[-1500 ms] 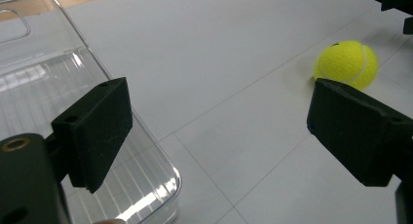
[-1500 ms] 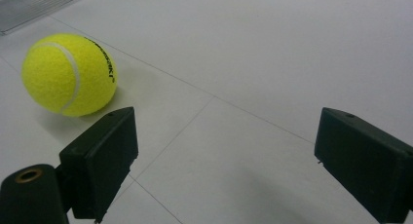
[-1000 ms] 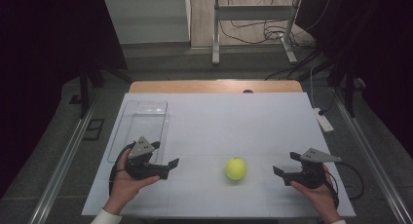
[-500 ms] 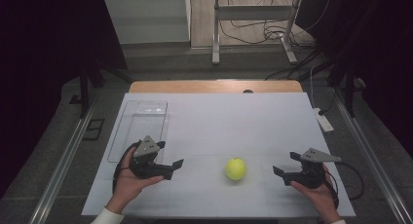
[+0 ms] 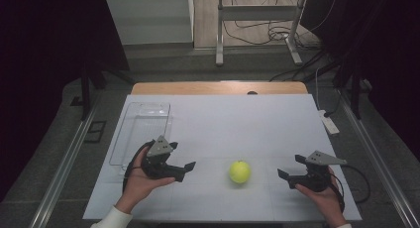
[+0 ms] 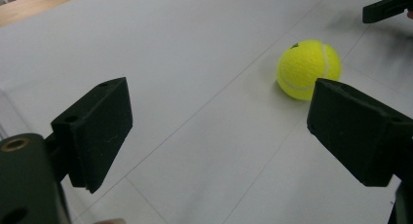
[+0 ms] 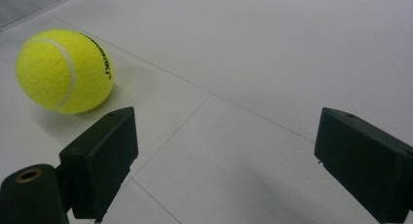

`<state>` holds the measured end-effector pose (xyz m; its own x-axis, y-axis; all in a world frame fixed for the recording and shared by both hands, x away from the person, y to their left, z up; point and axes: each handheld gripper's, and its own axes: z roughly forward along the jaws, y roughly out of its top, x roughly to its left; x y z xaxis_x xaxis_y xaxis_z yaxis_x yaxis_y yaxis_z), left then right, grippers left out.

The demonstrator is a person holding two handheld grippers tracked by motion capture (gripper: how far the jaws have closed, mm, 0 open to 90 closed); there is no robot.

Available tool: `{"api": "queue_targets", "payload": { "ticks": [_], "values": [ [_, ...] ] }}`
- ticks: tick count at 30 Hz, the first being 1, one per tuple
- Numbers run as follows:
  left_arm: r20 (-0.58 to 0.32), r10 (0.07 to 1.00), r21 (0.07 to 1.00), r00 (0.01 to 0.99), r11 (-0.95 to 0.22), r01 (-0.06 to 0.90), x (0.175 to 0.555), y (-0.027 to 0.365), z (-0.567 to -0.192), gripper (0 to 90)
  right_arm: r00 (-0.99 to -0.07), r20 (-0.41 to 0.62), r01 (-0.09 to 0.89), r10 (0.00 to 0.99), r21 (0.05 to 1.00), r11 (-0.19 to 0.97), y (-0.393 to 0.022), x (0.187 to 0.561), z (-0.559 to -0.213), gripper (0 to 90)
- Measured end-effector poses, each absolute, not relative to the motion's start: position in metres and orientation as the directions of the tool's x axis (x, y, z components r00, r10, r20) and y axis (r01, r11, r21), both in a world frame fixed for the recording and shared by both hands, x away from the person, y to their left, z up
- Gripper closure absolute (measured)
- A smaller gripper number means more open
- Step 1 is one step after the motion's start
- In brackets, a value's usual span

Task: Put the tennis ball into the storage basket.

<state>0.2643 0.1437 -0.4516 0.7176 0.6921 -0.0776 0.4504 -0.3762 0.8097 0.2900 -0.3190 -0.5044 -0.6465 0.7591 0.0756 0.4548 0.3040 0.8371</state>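
Moved: left gripper point(image 5: 184, 162) slides closer to the tennis ball point(image 5: 239, 171)
Left jaws: wide open — nothing held
Right gripper point(image 5: 289, 167): wide open, empty

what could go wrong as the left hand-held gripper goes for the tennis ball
The tennis ball lies loose on the flat white table, apart from both sets of jaws, so a nudge from one jaw of the left hand-held gripper could roll it away. In the left gripper view the ball sits off toward one jaw, not centred, so closing there may clip it. The right hand-held gripper waits nearby and could be bumped.
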Motion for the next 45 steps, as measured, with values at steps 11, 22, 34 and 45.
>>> {"api": "queue_targets", "payload": {
  "ticks": [11, 22, 34, 45],
  "values": [
    [-0.07, 0.664, 0.803, 0.744, -0.405, 0.437, 0.27, 0.128, -0.449, 10.4, -0.648, 0.074, 0.455, 0.758, 0.836, 0.306, -0.319, 0.29, -0.505, 9.2],
    [-0.072, 0.646, 0.792, 0.76, -0.426, 0.437, 0.274, 0.118, -0.45, 10.3, -0.649, 0.072, 0.454, 0.757, 0.836, 0.309, -0.319, 0.29, -0.505, 9.2],
    [-0.069, 0.608, 0.789, 0.791, -0.452, 0.416, 0.278, 0.1, -0.446, 10.2, -0.649, 0.075, 0.454, 0.757, 0.837, 0.307, -0.319, 0.29, -0.505, 9.2],
    [-0.073, 0.593, 0.784, 0.802, -0.463, 0.414, 0.282, 0.089, -0.447, 10.0, -0.65, 0.072, 0.452, 0.757, 0.837, 0.308, -0.319, 0.29, -0.505, 9.0]
  ]
}}
